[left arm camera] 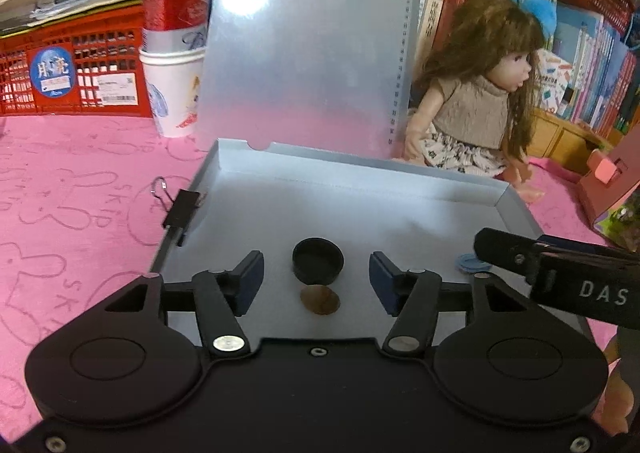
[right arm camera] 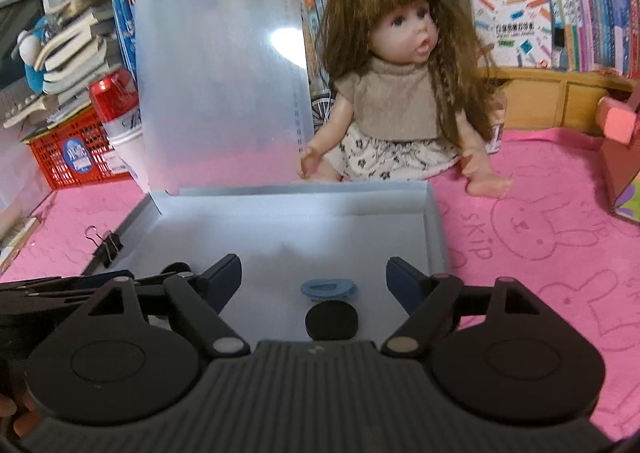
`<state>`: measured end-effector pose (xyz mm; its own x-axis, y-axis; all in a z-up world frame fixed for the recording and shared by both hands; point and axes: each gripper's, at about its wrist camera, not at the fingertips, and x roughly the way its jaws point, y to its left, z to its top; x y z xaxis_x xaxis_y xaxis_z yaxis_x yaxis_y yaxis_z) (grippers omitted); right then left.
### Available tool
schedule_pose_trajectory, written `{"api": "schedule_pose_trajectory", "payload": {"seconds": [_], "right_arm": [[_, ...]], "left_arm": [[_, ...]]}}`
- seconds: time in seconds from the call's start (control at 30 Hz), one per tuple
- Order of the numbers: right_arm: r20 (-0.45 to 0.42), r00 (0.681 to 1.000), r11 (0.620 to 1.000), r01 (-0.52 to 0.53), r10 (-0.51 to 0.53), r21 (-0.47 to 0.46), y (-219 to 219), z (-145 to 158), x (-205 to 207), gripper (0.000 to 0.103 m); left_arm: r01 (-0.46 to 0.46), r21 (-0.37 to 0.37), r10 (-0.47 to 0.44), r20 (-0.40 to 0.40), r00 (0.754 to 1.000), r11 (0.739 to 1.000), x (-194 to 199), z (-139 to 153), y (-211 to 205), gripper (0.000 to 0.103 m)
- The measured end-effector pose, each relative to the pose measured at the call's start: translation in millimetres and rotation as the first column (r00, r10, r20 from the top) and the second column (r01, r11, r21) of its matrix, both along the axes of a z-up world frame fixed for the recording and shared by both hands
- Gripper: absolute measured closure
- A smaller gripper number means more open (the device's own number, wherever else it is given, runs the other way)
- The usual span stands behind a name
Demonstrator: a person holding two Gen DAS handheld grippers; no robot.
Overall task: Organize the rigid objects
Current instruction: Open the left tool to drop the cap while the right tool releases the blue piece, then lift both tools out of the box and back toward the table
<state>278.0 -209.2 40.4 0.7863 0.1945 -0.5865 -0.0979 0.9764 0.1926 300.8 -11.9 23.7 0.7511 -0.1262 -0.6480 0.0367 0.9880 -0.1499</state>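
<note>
Left gripper (left arm camera: 316,277) jaws wide, empty, flanking round black plastic cap (left arm camera: 318,261) and brown coin (left arm camera: 320,301) inside open grey plastic box (left arm camera: 516,209). Right gripper (right arm camera: 314,279) jaws wide, empty, over flat blue ring (right arm camera: 329,289) and black disc (right arm camera: 331,320). Black binder clip (left arm camera: 182,209) on box's left wall. Long-haired doll (right arm camera: 400,93) behind, on pink table (right arm camera: 540,237).

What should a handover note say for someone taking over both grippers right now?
Left gripper: open, empty, over the box, fingers either side of the black cap.
Right gripper: open, empty, fingers either side of the blue piece.
In the box: black cap, brown disc, blue piece, black disc.
Binder clip sits on the box's left wall.
Lid stands open.
Left: whether more needs sorting cannot be told; lid not yet closed.
</note>
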Motion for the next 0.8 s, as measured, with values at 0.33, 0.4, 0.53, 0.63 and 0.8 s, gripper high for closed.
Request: {"api": "schedule_pose_trajectory", "payload": {"seconds": [0.33,0.4,0.53,0.63,0.8], "right_arm": [[0.069,0.998,1.0,-0.015,0.016,-0.014,1,16,-40,0.013],[0.085,0.996,0.999,-0.02,0.022,-0.024,2,18,-50,0.013],[0.115,0.993,0.999,-0.033,0.036,-0.024,2,22,-68,0.008],[0.132,0.99,0.999,-0.04,0.042,-0.018,0,24,-84,0.004],[0.157,0.986,0.998,-0.055,0.061,-0.043,-1,28,-107,0.0]], "left_arm": [[0.0,-0.011,0.001,0.058,0.998,1.0,-41,19,9,0.03],[0.006,-0.007,-0.005,0.068,0.998,1.0,-51,22,10,0.028],[0.021,0.011,-0.022,0.09,0.996,1.0,-70,26,10,0.027],[0.033,0.02,-0.035,0.111,0.993,0.999,-88,28,11,0.025],[0.059,0.024,-0.062,0.12,0.991,0.998,-116,30,11,0.024]]}}
